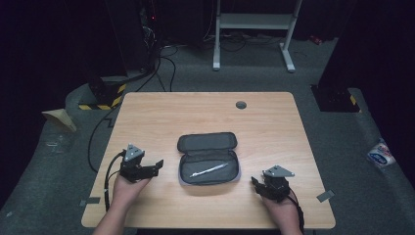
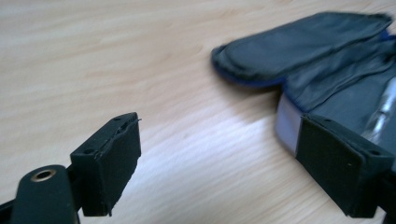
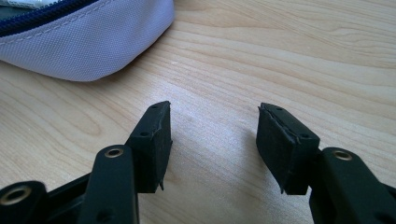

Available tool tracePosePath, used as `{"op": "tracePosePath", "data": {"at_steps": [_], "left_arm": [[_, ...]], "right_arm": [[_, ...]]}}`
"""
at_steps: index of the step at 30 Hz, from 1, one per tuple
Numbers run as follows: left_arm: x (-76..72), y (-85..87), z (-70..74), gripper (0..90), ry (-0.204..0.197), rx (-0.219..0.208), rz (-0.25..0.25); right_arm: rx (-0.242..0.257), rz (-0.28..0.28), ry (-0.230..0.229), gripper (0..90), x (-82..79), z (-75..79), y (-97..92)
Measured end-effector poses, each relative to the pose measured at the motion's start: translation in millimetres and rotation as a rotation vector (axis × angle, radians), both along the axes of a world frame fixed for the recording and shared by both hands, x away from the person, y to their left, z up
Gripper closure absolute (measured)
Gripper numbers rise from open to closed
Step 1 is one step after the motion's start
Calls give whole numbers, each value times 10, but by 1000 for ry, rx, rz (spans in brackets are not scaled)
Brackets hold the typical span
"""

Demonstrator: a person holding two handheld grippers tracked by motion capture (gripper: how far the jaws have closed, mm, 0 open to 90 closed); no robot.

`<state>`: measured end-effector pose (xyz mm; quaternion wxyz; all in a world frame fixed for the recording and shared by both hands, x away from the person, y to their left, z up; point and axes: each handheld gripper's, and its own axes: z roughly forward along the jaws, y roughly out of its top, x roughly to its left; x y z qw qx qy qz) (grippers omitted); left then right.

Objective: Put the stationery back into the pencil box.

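Case [image 1: 208, 159] lying unzipped at mid-table, slightly toward the near edge, lid folded back to the far side. Pen [image 1: 209, 170] resting inside the near half, angled, tip toward the left. Probably laid open so the contents can be reached from above.

Left tool [image 1: 157, 166] just left of the case, resting low on the table [image 1: 205, 110], jaws spread wide and holding nothing; in the left gripper view the far jaw sits close beside the case's pale edge, contact not determinable. Right tool [image 1: 254, 183] right of the case and nearer, clear of it, jaws likewise parted and empty, aimed across bare wood past the case's corner.

Both hands set flanking the case, apparently a ready stance for working on it from either side.

Small dark grommet [image 1: 241, 105] at the far side of the table, well apart from everything.
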<state>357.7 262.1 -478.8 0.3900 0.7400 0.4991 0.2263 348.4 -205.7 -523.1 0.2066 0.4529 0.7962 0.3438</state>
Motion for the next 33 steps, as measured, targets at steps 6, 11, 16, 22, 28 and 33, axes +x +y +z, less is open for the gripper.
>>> {"op": "tracePosePath", "data": {"at_steps": [6, 11, 16, 22, 28, 33], "left_arm": [[-61, 127, -212, 144, 93, 36, 8], [-144, 168, -376, 144, 138, 101, 19], [-271, 244, -502, 138, 84, 98, 40], [-263, 235, -506, 137, 82, 94, 42], [-232, 230, -508, 139, 80, 92, 42], [-233, 231, -507, 142, 80, 94, 43]], "right_arm": [[0, 0, 0, 447, 0, 0, 0], [-2, -3, 1, 447, -5, 1, 1], [0, -5, 2, 447, -6, 1, 2], [-1, -7, 1, 442, -3, 0, 5], [-3, -14, 0, 437, -6, 0, 12], [-2, -20, 1, 431, -6, -1, 13]]}}
